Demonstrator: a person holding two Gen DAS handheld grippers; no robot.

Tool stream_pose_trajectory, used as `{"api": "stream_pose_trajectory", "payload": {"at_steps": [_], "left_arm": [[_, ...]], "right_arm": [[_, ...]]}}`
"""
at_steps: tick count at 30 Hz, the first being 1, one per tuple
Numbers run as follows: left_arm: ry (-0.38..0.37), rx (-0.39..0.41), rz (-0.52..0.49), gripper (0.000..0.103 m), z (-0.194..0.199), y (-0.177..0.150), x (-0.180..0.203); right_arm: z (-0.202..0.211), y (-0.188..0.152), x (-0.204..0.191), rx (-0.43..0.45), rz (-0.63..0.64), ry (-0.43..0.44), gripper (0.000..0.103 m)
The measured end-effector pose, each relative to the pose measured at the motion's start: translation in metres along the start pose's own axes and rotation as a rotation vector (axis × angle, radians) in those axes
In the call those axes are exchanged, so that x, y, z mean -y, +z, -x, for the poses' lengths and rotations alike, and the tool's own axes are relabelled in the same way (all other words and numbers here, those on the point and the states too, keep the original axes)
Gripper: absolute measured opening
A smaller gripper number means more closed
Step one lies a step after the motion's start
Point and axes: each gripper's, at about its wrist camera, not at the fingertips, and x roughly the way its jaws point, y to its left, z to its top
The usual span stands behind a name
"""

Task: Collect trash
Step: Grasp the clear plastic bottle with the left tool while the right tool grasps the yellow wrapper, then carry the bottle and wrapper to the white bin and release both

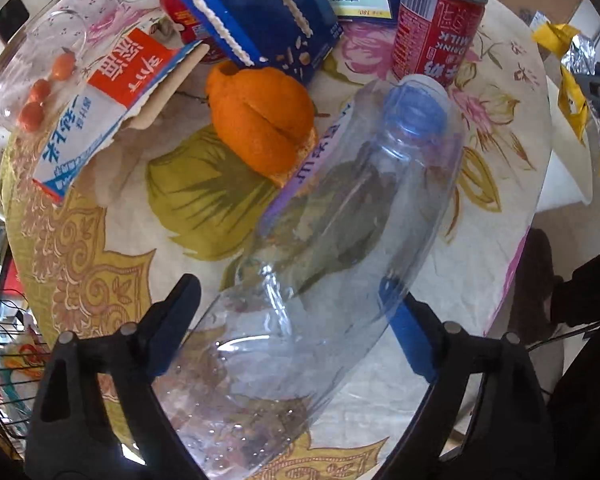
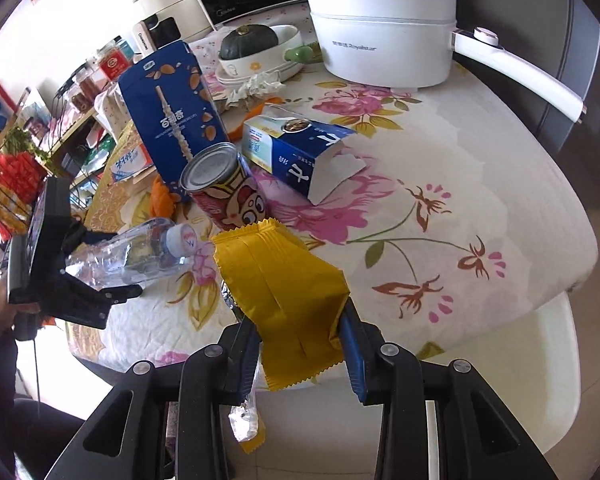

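Observation:
My left gripper [image 1: 296, 316] is shut on a clear empty plastic bottle [image 1: 340, 240] with a blue cap, held over the flowered table; it also shows in the right wrist view [image 2: 140, 252]. My right gripper [image 2: 300, 344] is shut on a yellow foil wrapper [image 2: 284, 288], which hangs past the table's near edge. On the table lie an orange peel [image 1: 260, 120], a red milk can [image 1: 436, 36], a blue snack box [image 2: 172, 120], a torn blue-and-white carton [image 2: 300, 152] and a red-and-white carton [image 1: 104, 112].
A white electric pot [image 2: 384, 36] with a long handle stands at the back of the table [image 2: 480, 168], beside a bowl holding a green squash [image 2: 252, 44]. A clear glass [image 1: 36, 72] stands at the left. A wire rack and shelves stand beyond the table's left side.

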Motion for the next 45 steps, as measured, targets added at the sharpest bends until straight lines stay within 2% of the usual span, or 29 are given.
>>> {"api": "stream_pose_trajectory", "payload": {"at_steps": [9,17,22,26,33,39,45], "left_arm": [[-0.144,0.082,0.199,0.067,0.019,-0.040,-0.003],[-0.155,0.122,0.303,0.066,0.043,-0.074,0.005],[-0.174,0.206,0.338,0.066,0.075,-0.088,0.009],[-0.190,0.254,0.328,0.066,0.102,-0.087,0.030],[-0.234,0.277,0.264,0.066,0.108,-0.056,0.063],[-0.292,0.258,0.165,0.066,0.102,-0.019,0.112],[-0.315,0.220,0.079,0.066,0.092,0.012,0.156]], "right_arm": [[0.003,-0.004,-0.007,0.018,-0.003,-0.003,0.038],[0.015,-0.011,-0.004,0.051,-0.032,0.004,0.038],[0.029,-0.015,0.003,0.084,-0.057,0.015,0.038],[0.042,-0.020,0.013,0.110,-0.068,0.022,0.038],[0.062,-0.034,0.040,0.139,-0.110,0.002,0.038],[0.074,-0.058,0.080,0.140,-0.168,-0.043,0.038],[0.086,-0.085,0.139,0.139,-0.302,-0.100,0.038]]}}
